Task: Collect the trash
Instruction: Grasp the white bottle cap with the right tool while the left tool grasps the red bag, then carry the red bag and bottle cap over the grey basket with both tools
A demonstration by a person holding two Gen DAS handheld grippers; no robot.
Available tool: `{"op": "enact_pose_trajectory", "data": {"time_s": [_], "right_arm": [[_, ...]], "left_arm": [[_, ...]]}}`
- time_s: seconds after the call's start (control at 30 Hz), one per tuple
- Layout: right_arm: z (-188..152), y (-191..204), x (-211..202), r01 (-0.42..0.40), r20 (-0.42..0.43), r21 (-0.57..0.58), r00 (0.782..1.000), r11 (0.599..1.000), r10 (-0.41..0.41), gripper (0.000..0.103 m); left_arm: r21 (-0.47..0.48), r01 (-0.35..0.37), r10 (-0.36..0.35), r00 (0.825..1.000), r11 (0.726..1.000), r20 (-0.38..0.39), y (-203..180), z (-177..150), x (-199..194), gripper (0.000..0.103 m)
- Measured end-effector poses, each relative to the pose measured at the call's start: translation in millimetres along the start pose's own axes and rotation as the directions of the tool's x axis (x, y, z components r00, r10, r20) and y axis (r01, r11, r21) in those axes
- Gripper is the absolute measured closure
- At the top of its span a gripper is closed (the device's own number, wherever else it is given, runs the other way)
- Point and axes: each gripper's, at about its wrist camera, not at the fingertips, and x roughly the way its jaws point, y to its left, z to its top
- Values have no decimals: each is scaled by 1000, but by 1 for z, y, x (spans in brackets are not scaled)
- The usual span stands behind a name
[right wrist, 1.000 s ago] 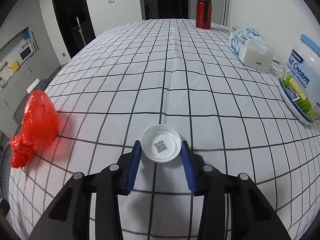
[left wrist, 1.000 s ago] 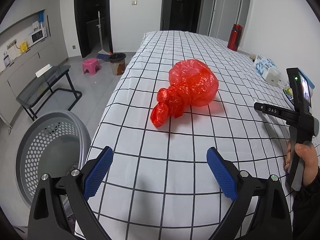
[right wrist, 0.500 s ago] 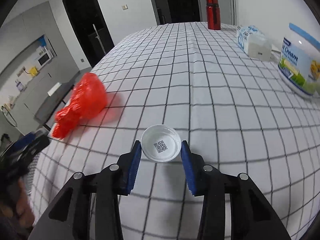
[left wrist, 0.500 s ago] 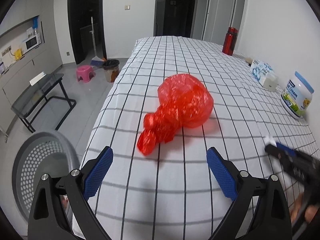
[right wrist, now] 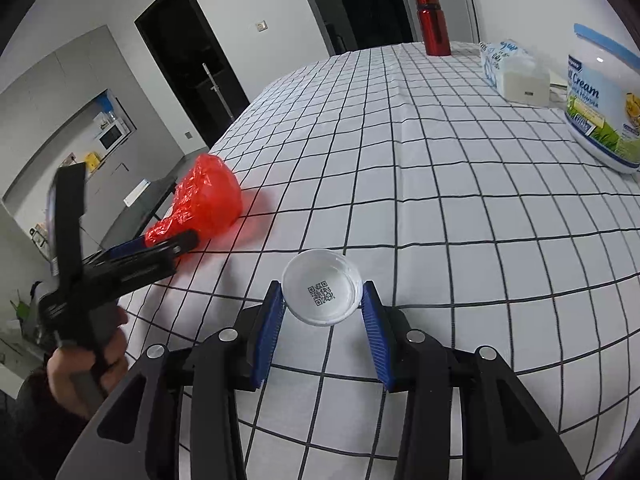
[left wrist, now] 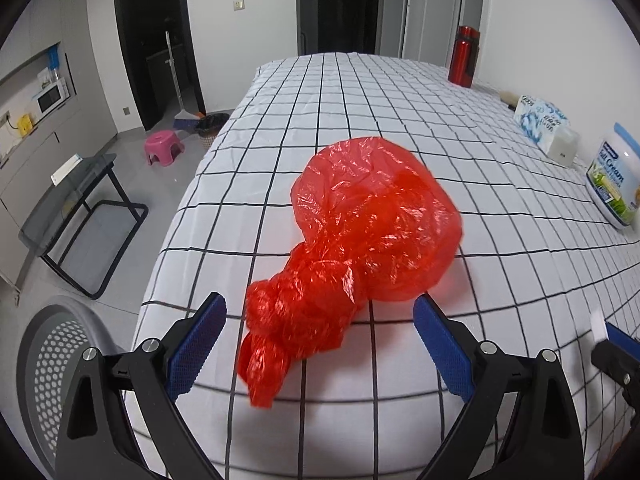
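Observation:
A knotted red plastic bag [left wrist: 360,240] lies on the checked table near its left edge. My left gripper [left wrist: 320,344] is open, and the bag's knotted tail lies between its blue fingers. In the right wrist view the bag [right wrist: 204,200] shows at the left with the left gripper [right wrist: 168,246] at its tail. My right gripper [right wrist: 323,312] is shut on a small white plastic cap [right wrist: 322,286] with a QR code inside, held above the table. A grey perforated bin [left wrist: 48,368] stands on the floor at the lower left.
A red bottle [left wrist: 463,56], a tissue pack [left wrist: 546,130] and a milk powder tub [left wrist: 614,180] stand along the table's right side. A glass side table [left wrist: 76,204], a pink stool [left wrist: 162,152] and a small dark bin [left wrist: 210,128] are on the floor at the left.
My left gripper has moved forward so that the red bag's tail now lies between its fingers. My right gripper has swung left with the cap still in it.

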Motion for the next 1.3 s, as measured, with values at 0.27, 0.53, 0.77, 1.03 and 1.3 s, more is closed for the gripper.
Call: {"op": "enact_pose_trajectory", "data": {"time_s": [0.27,0.53,0.77,1.03,1.3], "right_arm": [[-3,6,0,-11,-1,-21,1000,1000,11,64],[-6,9,3,-3,-7,-28,1000,1000,3,64],[-9,8,17,28,-40,-20,999,999,-28,64],[-5,33,9,37,-9,-61,999,997,-37,64],[-5,96,2,-22,10,-123,1000,992,23,64]], "left_arm": [[5,19,-19,1000,1000,-14,-4,-2,1,54],[11,25,-25,999,1000,31,-5,-14,-37,60],[-8,0,1,998,1000,61,9,-36,-72,60],[-43,6,-2,996,999,85,38,-56,-105,60],[-89,-51,61,991,995,119,87,-75,-133,60]]}}
